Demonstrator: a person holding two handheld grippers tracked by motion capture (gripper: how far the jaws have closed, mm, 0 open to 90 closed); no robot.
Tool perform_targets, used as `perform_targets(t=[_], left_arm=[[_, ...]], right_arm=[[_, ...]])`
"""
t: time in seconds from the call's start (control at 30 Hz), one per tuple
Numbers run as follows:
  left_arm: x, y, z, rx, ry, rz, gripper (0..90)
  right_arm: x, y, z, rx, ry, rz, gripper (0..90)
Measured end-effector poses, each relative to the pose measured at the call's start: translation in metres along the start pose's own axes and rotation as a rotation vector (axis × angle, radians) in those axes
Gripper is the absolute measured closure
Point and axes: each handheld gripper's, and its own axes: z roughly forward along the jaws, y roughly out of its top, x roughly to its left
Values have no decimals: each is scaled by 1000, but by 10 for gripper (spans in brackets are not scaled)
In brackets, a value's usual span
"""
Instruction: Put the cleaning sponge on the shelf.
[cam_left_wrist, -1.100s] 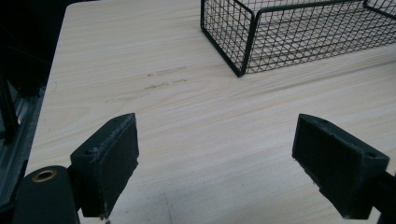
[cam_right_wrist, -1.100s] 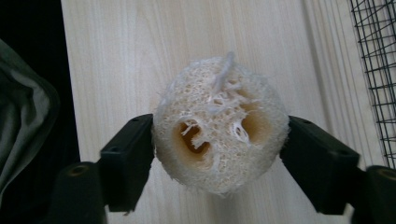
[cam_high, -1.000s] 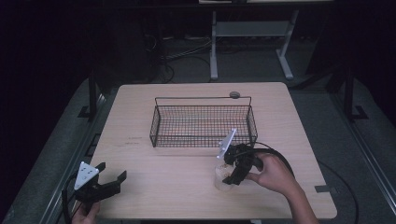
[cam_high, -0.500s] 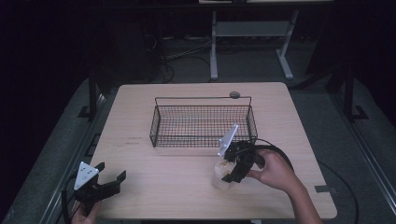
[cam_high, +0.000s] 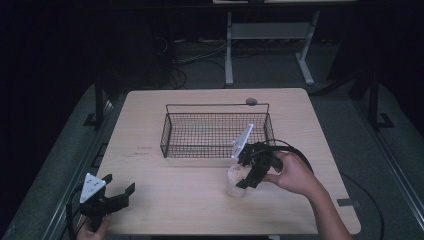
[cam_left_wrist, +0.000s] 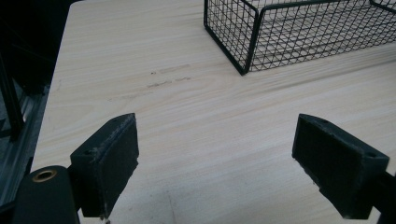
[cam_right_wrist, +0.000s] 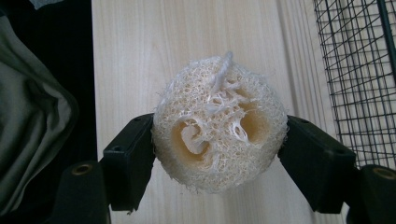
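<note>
Right gripper view | loofah (cam_right_wrist: 219, 126) clamped crosswise | hollow end faces camera

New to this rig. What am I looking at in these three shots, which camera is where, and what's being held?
No robot here: a person holds a two-jaw gripper in each hand at a pale wooden table.

The high view looks down from above the person's side. The other two cameras ride on the grippers and look along their black jaws.

On the table stands a black wire mesh basket, with nothing visible inside.

The right gripper, just in front of the basket, has its jaws closed on a cream-coloured, fibrous round loofah sponge.

The left gripper sits at the near left corner, jaws wide apart and holding nothing, with bare tabletop between them.
</note>
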Motion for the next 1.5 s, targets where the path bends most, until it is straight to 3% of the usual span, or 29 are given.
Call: perform_targets(t=[0.23, 1.17, 1.5], left_arm=[[1, 1, -1, -6, 6, -4, 138], [0, 0, 0, -4, 15, 0, 138], [-1, 1, -1, -8, 15, 0, 138]], right_arm=[[-5, 12, -6, 12, -2, -17, 279], [-41, 38, -33, -18, 15, 6, 279], [-61, 50, -40, -9, -14, 6, 279]])
